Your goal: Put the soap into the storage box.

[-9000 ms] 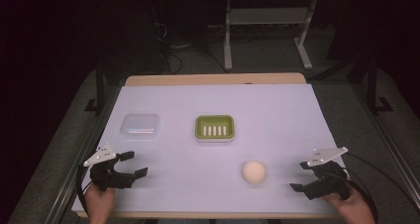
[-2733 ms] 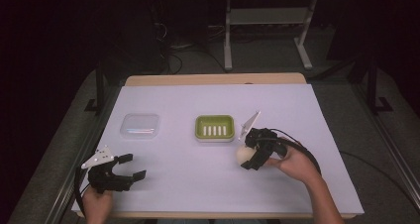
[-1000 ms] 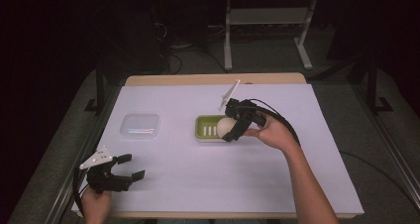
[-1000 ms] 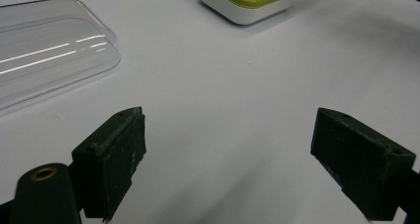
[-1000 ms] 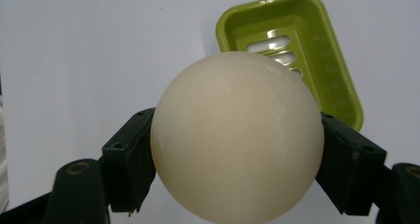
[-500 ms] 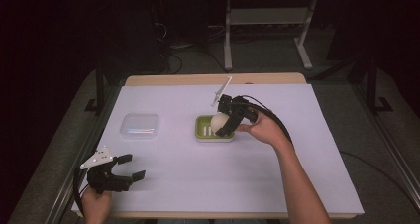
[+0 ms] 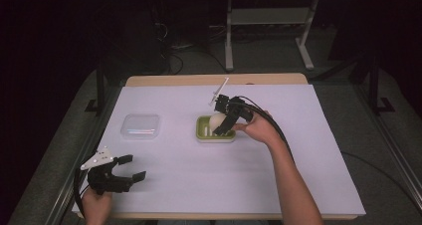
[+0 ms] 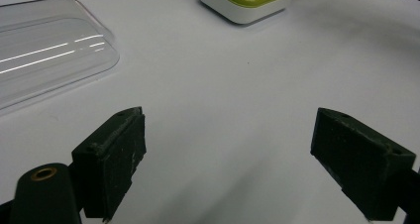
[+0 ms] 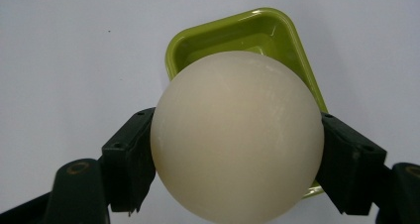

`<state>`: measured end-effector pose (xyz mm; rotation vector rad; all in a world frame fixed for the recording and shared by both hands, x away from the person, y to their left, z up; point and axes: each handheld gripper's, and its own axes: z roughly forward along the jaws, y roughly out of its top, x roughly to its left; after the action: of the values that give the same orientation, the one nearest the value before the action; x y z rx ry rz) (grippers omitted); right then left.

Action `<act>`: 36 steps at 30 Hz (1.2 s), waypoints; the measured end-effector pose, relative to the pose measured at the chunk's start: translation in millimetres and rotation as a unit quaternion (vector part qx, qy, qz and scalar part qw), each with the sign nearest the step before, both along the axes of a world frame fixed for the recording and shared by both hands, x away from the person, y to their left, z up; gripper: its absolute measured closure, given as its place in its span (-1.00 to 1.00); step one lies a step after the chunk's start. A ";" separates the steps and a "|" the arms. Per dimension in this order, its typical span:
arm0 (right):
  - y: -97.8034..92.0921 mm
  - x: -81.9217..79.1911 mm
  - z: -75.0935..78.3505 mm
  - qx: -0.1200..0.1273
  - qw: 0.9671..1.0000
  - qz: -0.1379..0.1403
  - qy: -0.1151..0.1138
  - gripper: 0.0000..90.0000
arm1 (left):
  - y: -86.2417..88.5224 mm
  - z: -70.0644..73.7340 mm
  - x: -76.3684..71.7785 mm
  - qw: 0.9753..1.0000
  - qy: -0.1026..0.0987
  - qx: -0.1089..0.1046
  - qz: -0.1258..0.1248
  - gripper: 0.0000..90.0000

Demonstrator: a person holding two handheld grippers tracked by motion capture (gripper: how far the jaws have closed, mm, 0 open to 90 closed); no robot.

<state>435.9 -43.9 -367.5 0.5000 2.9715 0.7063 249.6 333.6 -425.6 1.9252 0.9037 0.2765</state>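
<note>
- The right hand-held gripper (image 7: 222, 121) is carried on an arm stretched forward over the middle of the table (image 7: 318, 150), tilted downward, jaws clamped on a cream ball (image 9: 236, 135).
- The left hand-held gripper (image 7: 130, 168) sits low at the table's near left corner, jaws spread wide, gripping nothing.

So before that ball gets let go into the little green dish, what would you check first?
1. Grip on the ball: ok. The right gripper has a jaw on each side of it.
2. Ball over the green dish: ok. The dish lies right behind the ball in the right gripper view.
3. Ball touching the dish floor: cannot tell. The ball hides what is under it.
4. Dish free of other things: cannot tell, for the same reason.
5. Left gripper out of the way: ok. It sits open near the table's near left corner, holding nothing.
6. Clear lid out of the way: ok. It lies flat to the left, apart from the dish.
</note>
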 end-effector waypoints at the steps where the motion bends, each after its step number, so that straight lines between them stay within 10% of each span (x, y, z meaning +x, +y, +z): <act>1: 0.0 0.0 0.0 0.000 1.000 0.000 0.000 -0.46 | 0.2 -0.1 0.1 1.000 0.000 0.000 0.000 -0.71; 36: 16.6 19.4 -27.6 -0.014 1.000 -0.018 0.018 -0.46 | -0.4 -0.4 0.5 1.000 0.004 0.001 0.000 -0.71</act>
<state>455.3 -27.3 -395.1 0.5683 2.9940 0.6576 250.1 333.2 -426.1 1.9302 0.9086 0.2700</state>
